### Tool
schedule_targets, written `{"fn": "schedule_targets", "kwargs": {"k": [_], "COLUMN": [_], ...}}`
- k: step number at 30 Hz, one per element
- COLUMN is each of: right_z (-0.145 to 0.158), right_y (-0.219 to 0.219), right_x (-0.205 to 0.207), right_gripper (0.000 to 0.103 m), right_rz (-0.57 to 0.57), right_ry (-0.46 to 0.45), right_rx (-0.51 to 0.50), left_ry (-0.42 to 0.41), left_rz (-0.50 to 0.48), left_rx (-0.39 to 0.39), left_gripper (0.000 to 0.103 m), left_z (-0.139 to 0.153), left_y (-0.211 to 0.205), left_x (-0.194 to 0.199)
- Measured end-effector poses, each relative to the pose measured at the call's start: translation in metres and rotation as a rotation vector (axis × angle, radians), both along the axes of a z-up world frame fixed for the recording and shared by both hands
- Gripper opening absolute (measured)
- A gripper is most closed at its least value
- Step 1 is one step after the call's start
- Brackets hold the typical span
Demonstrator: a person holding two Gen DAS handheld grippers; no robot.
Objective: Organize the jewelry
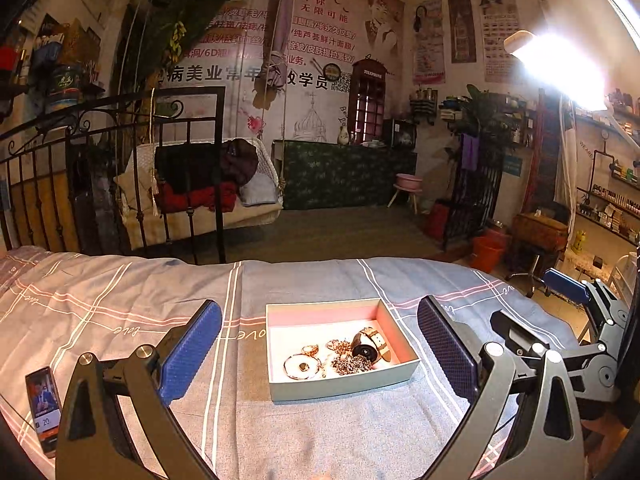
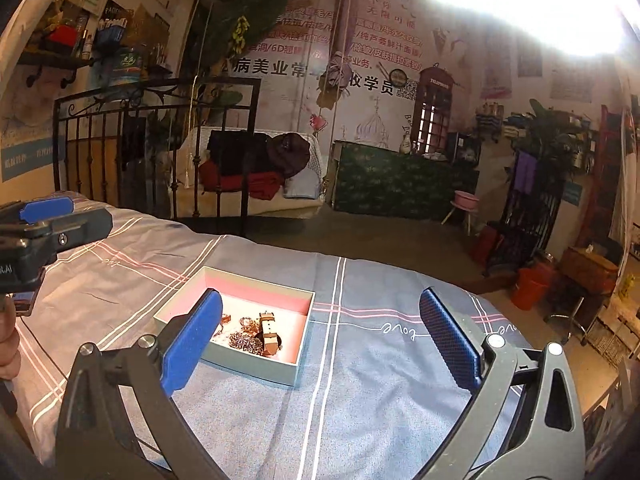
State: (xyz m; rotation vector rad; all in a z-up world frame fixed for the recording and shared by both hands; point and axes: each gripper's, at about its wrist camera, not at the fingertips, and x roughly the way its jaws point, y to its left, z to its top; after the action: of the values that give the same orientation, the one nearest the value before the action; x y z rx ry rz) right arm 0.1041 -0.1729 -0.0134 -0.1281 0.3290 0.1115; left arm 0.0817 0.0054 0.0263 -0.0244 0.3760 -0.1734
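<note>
A shallow box with a pink inside lies on the bedspread. In it are a wristwatch with a tan strap, a round bangle, gold rings and a beaded piece. My left gripper is open and empty, raised just in front of the box. My right gripper is open and empty, to the right of the box; the watch shows there too. The right gripper also shows at the far right of the left wrist view.
The box sits on a grey-blue checked bedspread. A phone with a lit screen lies at the left edge. A black iron bed frame stands behind. Beyond the bed are an orange bucket and a stool.
</note>
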Motion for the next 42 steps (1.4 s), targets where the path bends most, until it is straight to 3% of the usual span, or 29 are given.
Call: {"fn": "schedule_targets", "kwargs": {"k": [11,42], "right_z": [0.009,0.007], "right_y": [-0.004,0.012], "right_x": [-0.024,-0.011], "right_gripper": [0.097,0.097], "right_rz": [-0.004,0.074], "right_ry": [-0.027,0.004], "right_rx": [0.012,0.017], "left_ry": [0.011,0.105], "left_rz": [-0.009,-0.016], "left_rx": [0.026,0.022], "left_gripper": [0.097,0.097], "left_z": [-0.007,-0.024], "left_y": [-0.005,0.003], "left_x": [-0.005,-0.001]}}
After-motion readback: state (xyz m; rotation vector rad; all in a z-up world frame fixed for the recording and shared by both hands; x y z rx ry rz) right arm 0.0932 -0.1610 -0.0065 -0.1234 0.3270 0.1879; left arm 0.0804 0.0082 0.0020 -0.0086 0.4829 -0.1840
